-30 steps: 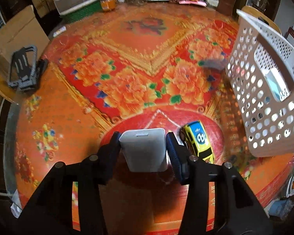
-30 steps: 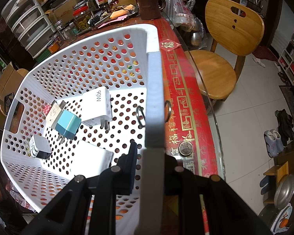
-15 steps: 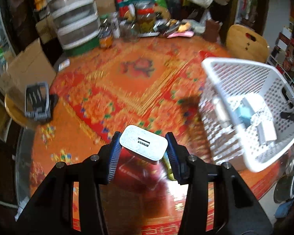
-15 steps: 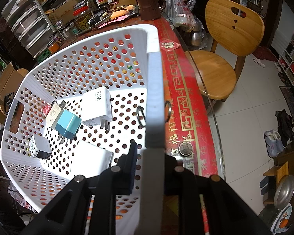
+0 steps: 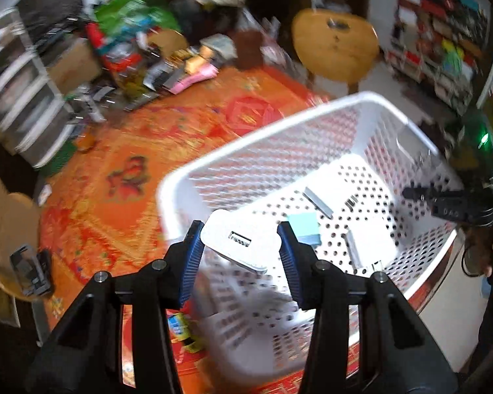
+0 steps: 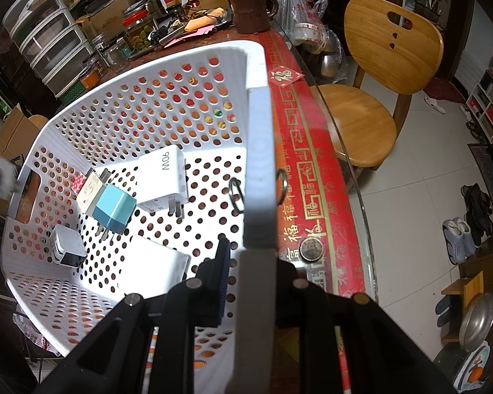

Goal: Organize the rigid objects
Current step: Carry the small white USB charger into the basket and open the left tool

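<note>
Moved: left gripper has carried the white USB charger from above the tablecloth to over the white perforated basket.
Left gripper: clamped on the charger.
Right gripper: clenched on the basket's near rim.
Ahead: 90W charger inside.

We see open room above the basket; its floor near the right wall is bare, chargers crowd the middle.
</note>
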Demonstrator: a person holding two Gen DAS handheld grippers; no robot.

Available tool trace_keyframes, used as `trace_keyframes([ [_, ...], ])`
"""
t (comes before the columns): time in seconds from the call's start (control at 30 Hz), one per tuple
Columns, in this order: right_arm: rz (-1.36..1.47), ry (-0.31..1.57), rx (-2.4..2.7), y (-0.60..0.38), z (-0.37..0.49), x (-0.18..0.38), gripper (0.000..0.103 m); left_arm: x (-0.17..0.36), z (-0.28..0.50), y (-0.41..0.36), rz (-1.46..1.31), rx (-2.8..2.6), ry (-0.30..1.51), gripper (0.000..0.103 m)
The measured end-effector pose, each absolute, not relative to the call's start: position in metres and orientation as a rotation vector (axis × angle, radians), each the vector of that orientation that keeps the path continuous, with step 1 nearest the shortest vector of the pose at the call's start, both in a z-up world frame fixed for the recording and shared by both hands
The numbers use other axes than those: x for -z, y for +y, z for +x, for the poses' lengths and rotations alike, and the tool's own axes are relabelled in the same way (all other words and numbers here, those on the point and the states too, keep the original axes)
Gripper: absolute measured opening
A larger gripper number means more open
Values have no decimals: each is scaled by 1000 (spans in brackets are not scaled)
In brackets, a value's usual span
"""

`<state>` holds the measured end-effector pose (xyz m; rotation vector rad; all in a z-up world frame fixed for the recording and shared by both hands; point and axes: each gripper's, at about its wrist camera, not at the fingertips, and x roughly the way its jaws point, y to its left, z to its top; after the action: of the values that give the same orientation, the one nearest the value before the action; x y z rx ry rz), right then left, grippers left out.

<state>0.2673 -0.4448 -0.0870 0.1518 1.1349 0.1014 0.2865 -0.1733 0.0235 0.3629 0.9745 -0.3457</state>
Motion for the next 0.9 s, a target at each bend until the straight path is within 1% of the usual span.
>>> trace_keyframes([
  [0.17, 150, 1135, -102, -444, 267, 87, 19, 10, 302, -212, 449, 354, 1044, 43],
  [0.37, 149, 1135, -102, -444, 267, 87, 19, 31, 314, -230, 504, 350, 1088, 43],
  [0.67, 151, 1135, -102, -444, 267, 87, 19, 53, 325, -239, 539, 346, 1142, 43],
  [0.9, 150, 1135, -102, -444, 267, 87, 20, 56, 327, -239, 533, 349, 1147, 43],
])
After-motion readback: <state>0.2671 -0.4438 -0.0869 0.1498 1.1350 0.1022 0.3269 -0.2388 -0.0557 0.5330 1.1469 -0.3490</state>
